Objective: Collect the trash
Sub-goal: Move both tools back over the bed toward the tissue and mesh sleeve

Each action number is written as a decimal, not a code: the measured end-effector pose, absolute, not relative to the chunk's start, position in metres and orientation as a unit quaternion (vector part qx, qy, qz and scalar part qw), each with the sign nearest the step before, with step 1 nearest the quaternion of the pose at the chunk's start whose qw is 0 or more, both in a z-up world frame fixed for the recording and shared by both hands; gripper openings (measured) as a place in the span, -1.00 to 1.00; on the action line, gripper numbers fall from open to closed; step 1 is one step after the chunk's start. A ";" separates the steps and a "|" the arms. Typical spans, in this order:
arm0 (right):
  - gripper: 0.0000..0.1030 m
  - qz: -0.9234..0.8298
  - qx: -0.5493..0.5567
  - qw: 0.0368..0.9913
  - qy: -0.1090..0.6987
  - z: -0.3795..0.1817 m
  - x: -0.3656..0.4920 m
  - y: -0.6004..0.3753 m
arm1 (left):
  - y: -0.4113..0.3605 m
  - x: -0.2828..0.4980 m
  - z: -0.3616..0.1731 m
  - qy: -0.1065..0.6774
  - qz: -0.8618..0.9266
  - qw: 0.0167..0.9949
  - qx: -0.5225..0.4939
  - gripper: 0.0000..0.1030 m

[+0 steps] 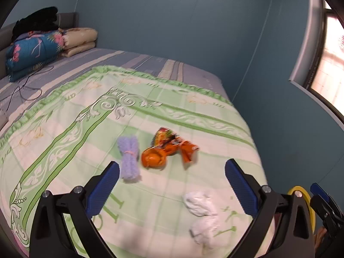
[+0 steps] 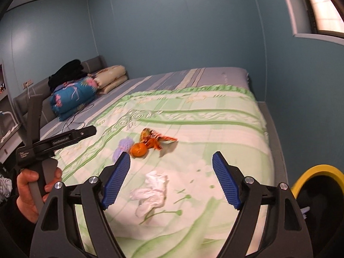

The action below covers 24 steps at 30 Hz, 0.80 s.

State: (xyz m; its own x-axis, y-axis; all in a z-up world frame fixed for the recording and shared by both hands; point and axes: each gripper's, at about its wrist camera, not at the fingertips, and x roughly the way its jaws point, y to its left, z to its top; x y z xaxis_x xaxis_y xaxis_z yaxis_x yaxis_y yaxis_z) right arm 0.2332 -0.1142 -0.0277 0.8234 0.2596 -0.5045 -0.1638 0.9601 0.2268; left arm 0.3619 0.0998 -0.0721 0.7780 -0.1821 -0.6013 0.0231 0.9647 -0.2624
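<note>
Trash lies on a green-patterned quilt point(image 1: 64, 129): a crumpled white tissue point(image 1: 202, 208) nearest, then an orange peel-like piece point(image 1: 153, 158), a colourful snack wrapper point(image 1: 165, 138) and a crumpled orange wrapper point(image 1: 188, 149). My left gripper point(image 1: 172, 165) is open above the quilt, with nothing between its blue pads; the tissue lies below them. My right gripper point(image 2: 171, 157) is open too, over the tissue point(image 2: 152, 190), short of the orange piece point(image 2: 138, 149) and the wrapper point(image 2: 153, 138). A yellow-rimmed bin point(image 2: 316, 172) stands at the bed's right side.
A lavender fuzzy bundle point(image 1: 129, 159) lies left of the orange piece. Folded bedding point(image 1: 32, 51) and dark clothes point(image 1: 36, 21) sit at the headboard, with a thin cable point(image 1: 23, 86) nearby. A hand point(image 2: 25, 195) holds the left gripper's handle. A blue wall borders the bed.
</note>
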 end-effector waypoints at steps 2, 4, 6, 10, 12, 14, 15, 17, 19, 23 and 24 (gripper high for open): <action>0.45 0.118 0.083 0.948 0.284 -0.034 0.239 -0.105 | 0.109 0.369 -0.082 0.335 -0.045 0.933 -0.124 0.84; 0.45 0.126 0.081 0.944 0.294 -0.042 0.246 -0.095 | 0.116 0.375 -0.093 0.343 -0.038 0.930 -0.127 0.84; 0.45 0.131 0.080 0.940 0.303 -0.050 0.252 -0.088 | 0.124 0.383 -0.105 0.353 -0.029 0.926 -0.131 0.84; 0.45 0.142 0.073 0.933 0.323 -0.069 0.265 -0.070 | 0.137 0.401 -0.133 0.373 -0.012 0.918 -0.132 0.84; 0.45 0.147 0.066 0.929 0.334 -0.080 0.271 -0.061 | 0.142 0.410 -0.145 0.382 -0.006 0.914 -0.134 0.84; 0.45 0.153 0.058 0.924 0.345 -0.090 0.276 -0.052 | 0.147 0.419 -0.156 0.390 -0.001 0.910 -0.138 0.84; 0.45 0.155 0.055 0.922 0.350 -0.095 0.278 -0.049 | 0.150 0.424 -0.162 0.394 0.003 0.908 -0.140 0.84; 0.45 0.158 0.044 0.918 0.361 -0.106 0.283 -0.041 | 0.153 0.431 -0.170 0.399 0.008 0.906 -0.142 0.84; 0.45 0.159 0.038 0.915 0.369 -0.115 0.288 -0.033 | 0.155 0.439 -0.179 0.406 0.013 0.903 -0.140 0.84; 0.45 0.161 0.035 0.906 0.390 -0.133 0.296 -0.028 | 0.156 0.451 -0.193 0.417 0.020 0.899 -0.136 0.84; 0.45 0.161 0.036 0.904 0.394 -0.136 0.298 -0.027 | 0.157 0.454 -0.196 0.419 0.021 0.898 -0.137 0.84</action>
State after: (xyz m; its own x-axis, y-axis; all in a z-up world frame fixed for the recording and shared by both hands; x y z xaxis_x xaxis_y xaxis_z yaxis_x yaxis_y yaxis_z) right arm 0.2976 -0.0270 -0.1362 0.6375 0.3197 -0.7010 -0.2633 0.9455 0.1918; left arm 0.4541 0.1565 -0.1965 0.6488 -0.0774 -0.7570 -0.1518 0.9617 -0.2284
